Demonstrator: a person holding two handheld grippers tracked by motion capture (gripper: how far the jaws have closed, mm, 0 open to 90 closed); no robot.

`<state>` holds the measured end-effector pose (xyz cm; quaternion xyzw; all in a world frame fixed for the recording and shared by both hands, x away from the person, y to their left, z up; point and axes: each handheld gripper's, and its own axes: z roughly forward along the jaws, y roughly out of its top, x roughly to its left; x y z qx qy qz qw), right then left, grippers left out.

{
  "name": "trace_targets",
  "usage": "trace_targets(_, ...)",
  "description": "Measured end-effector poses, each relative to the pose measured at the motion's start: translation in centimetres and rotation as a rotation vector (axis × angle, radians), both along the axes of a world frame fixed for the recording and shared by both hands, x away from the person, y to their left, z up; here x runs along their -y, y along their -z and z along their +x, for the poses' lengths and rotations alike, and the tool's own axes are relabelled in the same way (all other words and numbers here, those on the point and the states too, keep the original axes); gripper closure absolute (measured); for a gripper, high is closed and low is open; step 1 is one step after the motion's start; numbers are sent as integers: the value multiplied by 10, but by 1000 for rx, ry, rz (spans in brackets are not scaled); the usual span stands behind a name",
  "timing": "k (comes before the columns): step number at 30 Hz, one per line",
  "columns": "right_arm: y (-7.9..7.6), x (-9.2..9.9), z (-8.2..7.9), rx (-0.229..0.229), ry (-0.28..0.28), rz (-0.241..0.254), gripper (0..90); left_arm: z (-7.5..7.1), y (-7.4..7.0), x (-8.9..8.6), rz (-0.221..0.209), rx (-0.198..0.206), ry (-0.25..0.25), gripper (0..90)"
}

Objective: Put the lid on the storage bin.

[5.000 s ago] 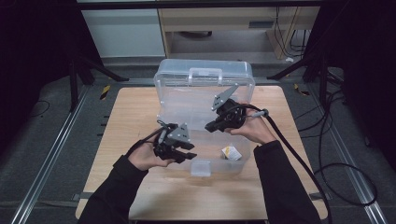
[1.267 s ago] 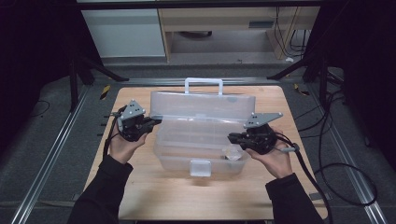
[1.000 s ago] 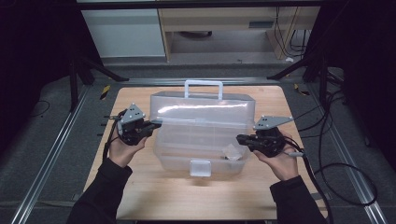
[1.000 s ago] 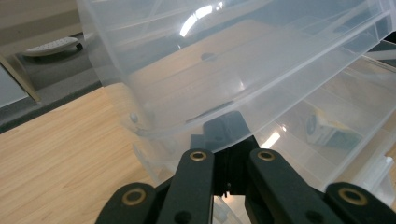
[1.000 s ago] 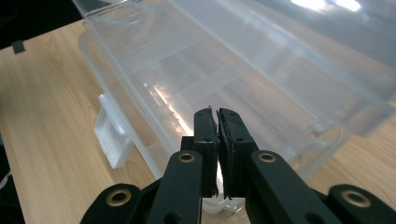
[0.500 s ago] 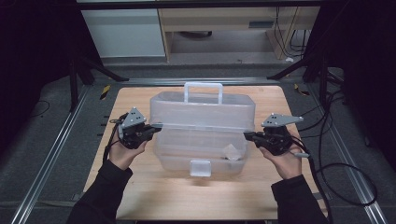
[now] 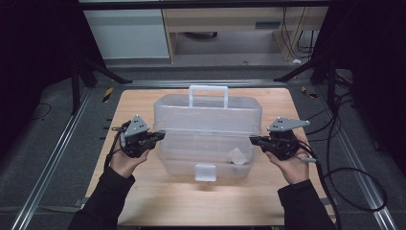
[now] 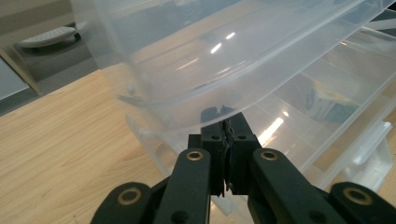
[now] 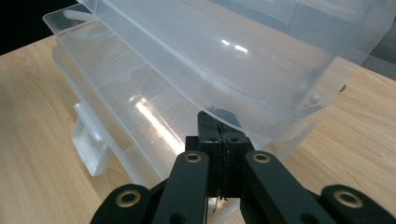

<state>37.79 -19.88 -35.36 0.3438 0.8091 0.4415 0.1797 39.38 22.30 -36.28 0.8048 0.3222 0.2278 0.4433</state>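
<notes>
Left gripper view: the left claw [image 8: 227, 135] has its jaws pressed together with nothing between them, tips just under the rim of the clear lid [image 8: 224, 51] of the clear plastic storage box [image 8: 327, 121]. In the right gripper view the right claw [image 9: 218, 133] is likewise closed and empty beneath the lid's edge on the opposite side. The high view shows the box in the middle of the wooden table [image 7: 143, 201], its handle [image 7: 208, 94] on the far side and its white latch [image 7: 205, 172] facing the person.
</notes>
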Motion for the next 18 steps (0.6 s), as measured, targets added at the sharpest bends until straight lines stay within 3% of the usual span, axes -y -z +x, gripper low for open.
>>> trace_targets(2, 0, 0, 0, 2, -1, -3, 899, 0, 0, -3, -15, -1, -12, 878)
trace_targets(13, 1, 0, -3, -1, 9, -40, 893, -1, 1, -11, -21, -8, -29, 883)
trace_targets(18, 5, 5, -3, -16, 27, -36, 892, -2, 4, -14, -14, -17, -32, 885)
